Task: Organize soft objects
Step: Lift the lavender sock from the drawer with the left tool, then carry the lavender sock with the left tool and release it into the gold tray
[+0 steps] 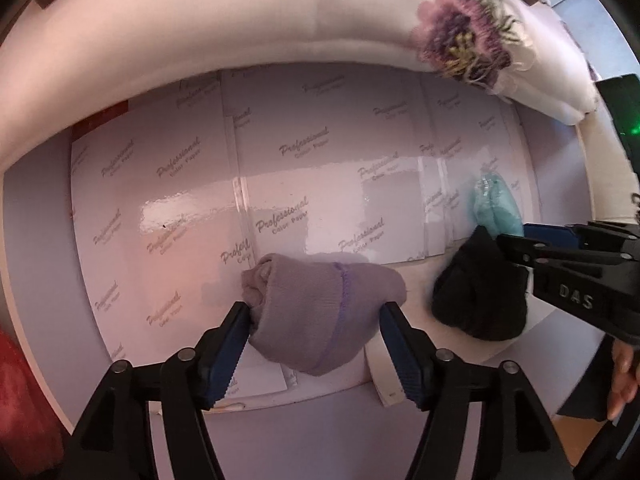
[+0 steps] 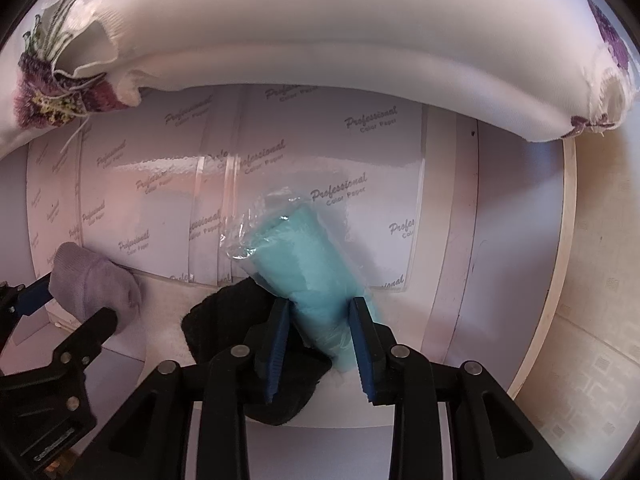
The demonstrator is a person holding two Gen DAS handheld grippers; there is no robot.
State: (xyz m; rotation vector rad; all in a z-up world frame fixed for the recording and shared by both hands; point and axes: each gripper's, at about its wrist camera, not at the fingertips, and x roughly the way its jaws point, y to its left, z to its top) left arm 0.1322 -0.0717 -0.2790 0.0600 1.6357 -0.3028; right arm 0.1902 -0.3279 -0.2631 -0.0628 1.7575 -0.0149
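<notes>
**Two soft bundles gripped side by side on the papered surface**

While both grippers point down at the surface point(image 1: 320, 184), each has a soft thing between its fingers. The left gripper point(image 1: 314, 344) has its fingers spread wide around a rolled lilac knit sock point(image 1: 320, 312), with both pads touching the bundle's flanks; that looks like a light hold on a wide thing, not a squeeze. The right gripper point(image 2: 320, 336) is clenched on a turquoise cloth roll in clear plastic wrap point(image 2: 308, 264).

In the left wrist view the sock sits at about 6 o'clock, low and central, and its long axis runs roughly 9 to 3 o'clock, across the fingers, with the bunched, folded end toward 9. In the right wrist view the turquoise roll lies from about 11 o'clock, where the crinkled wrap sticks out, down to 5 o'clock, so it points away from the gripper and a little leftward. A black fabric bundle point(image 2: 240, 320) lies just beside and partly under it, between the two grippers.

To do this step well, I judge the left fingers should close evenly on the sock's middle before any lift, since knit slips and unrolls. The right should keep its clamp low on the roll, clear of the black fabric, because the slick wrap may slide. A white embroidered cushion point(image 2: 320, 40) borders the far edge at 12 o'clock.
</notes>
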